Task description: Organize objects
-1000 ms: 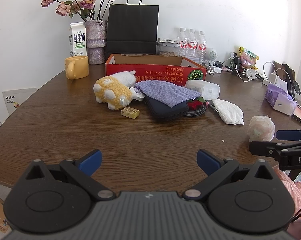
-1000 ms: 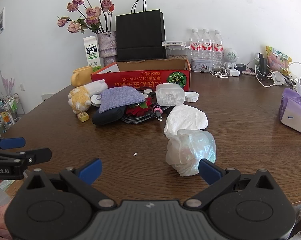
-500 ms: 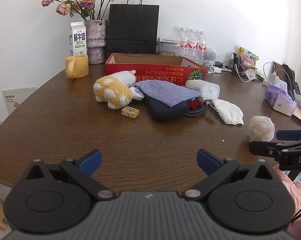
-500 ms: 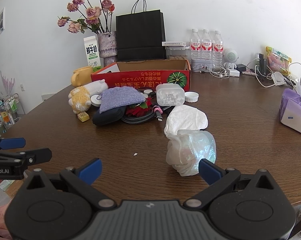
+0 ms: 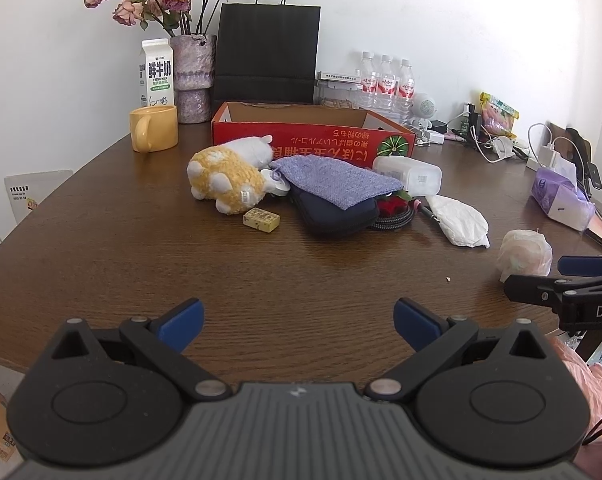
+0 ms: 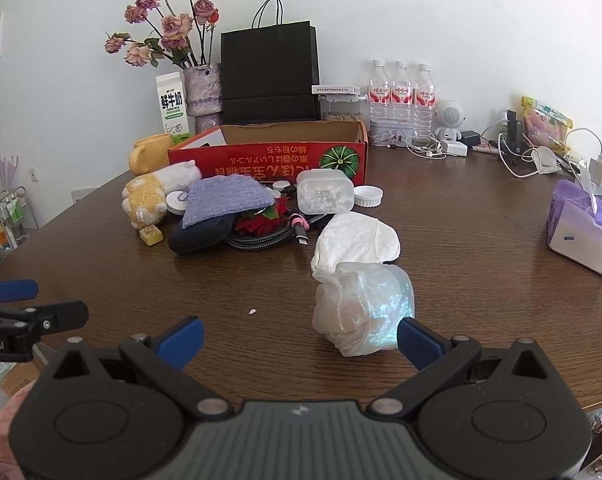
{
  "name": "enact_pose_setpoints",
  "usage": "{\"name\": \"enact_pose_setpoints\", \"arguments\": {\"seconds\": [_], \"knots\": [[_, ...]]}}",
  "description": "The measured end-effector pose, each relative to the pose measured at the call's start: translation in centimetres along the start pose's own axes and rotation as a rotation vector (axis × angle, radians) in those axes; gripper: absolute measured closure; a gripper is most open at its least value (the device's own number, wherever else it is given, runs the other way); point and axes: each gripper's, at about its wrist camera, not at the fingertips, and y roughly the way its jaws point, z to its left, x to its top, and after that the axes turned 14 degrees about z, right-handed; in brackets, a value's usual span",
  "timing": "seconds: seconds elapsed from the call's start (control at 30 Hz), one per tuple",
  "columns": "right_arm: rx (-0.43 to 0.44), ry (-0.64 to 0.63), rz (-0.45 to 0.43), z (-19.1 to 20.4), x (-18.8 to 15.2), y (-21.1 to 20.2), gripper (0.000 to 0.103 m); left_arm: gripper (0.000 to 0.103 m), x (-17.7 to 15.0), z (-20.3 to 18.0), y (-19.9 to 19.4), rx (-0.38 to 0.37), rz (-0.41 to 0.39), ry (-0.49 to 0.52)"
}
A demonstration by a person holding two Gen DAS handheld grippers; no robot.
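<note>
Clutter sits mid-table in front of the red box (image 6: pixel 269 160), which stands open-topped toward the back; plush (image 5: pixel 229 176) at the pile's left end, lying on its side, touching a small white disc; yellow block (image 5: pixel 261 219) just in front of the plush, apart from it; lilac pouch (image 6: pixel 225 198) lies across a dark case (image 5: pixel 333 212); a braided cable (image 6: pixel 261 238) and something red are tucked under the pouch's right end; clear tub (image 6: pixel 325 197) just right of the pouch, close to the box front, with a white lid (image 6: pixel 367 196) beside it; tissue (image 6: pixel 357 240) lies nearer the front edge, and a crumpled plastic bag (image 6: pixel 365 304) sits just in front of it, touching or nearly so.

Right gripper (image 6: pixel 299 340) hovers low over the table (image 5: pixel 141 264) near its front edge, jaws spread wide, nothing between them; the bag is just ahead of its right finger, contact not resolvable. Left gripper (image 5: pixel 297 322) to the left of it, likewise wide and empty, over bare wood well short of the pile.

Behind the box: mug (image 5: pixel 153 128), milk carton (image 5: pixel 157 74), vase (image 5: pixel 193 78) of dried roses, black bag (image 5: pixel 267 52), three bottles (image 6: pixel 401 92); far right, a purple tissue pack (image 6: pixel 581 228) and chargers with cables.
</note>
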Motion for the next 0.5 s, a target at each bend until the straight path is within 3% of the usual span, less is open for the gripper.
{"name": "enact_pose_setpoints", "arguments": {"seconds": [0.2,0.4,0.5], "knots": [[-0.043,-0.001,-0.005,-0.6,0.4,1.1,0.001,0.000,0.6,0.7,0.5,0.014,-0.004,-0.009],[-0.073,-0.012,-0.013,-1.1,0.8,2.3,0.008,0.000,1.6,1.7,1.3,0.030,-0.002,-0.034],[-0.069,-0.009,-0.011,-1.5,1.0,2.7,0.021,0.000,1.8,1.9,1.6,0.037,-0.001,-0.038]]}}
